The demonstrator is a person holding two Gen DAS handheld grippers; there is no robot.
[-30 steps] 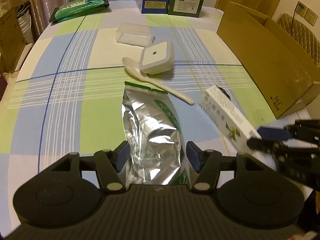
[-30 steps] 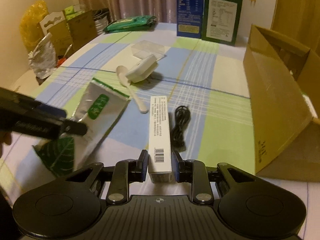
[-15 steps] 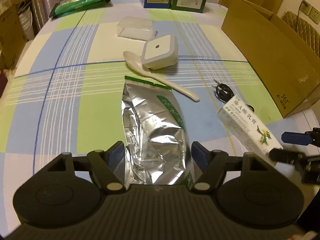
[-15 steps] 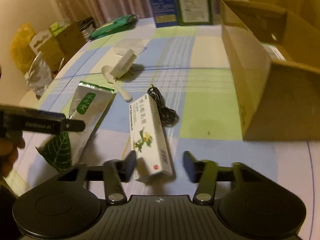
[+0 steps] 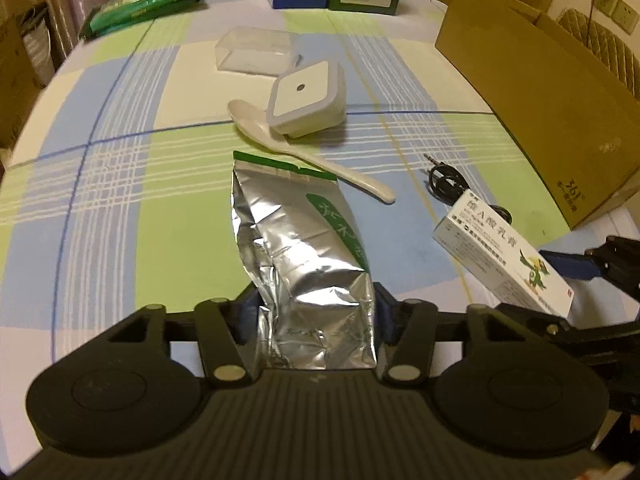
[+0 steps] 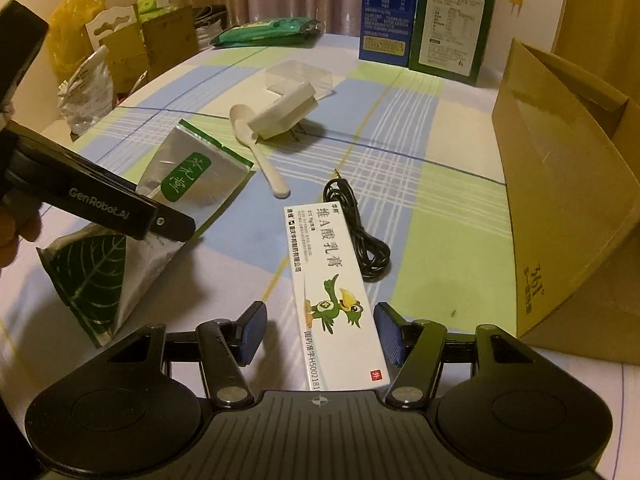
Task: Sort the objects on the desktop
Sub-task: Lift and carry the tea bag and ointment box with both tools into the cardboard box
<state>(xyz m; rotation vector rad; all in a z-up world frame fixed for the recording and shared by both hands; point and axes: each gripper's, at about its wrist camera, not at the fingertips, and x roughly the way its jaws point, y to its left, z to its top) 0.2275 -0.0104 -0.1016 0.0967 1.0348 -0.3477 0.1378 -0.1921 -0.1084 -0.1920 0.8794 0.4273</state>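
Note:
My left gripper (image 5: 316, 312) is shut on the near end of a silver foil pouch (image 5: 300, 240) with a green label, which lies on the checked tablecloth. The pouch also shows in the right wrist view (image 6: 176, 184), with the left gripper (image 6: 176, 226) over it. My right gripper (image 6: 320, 334) is open, its fingers on either side of a white ointment box (image 6: 336, 284) with a green bird; the box lies flat on the cloth. The box (image 5: 504, 256) and the right gripper (image 5: 560, 280) show at the right of the left wrist view.
A black cable (image 6: 360, 232) lies beside the box. A white spoon (image 5: 304, 152), a white square device (image 5: 308, 100) and a clear plastic box (image 5: 256, 52) lie further back. A large cardboard box (image 6: 568, 184) stands at the right. Two cartons (image 6: 424, 16) and a green packet (image 5: 140, 4) sit at the far edge.
My right gripper let go of the ointment box and opened; the box now lies flat with its bird face up. My left gripper closed on the foil pouch.

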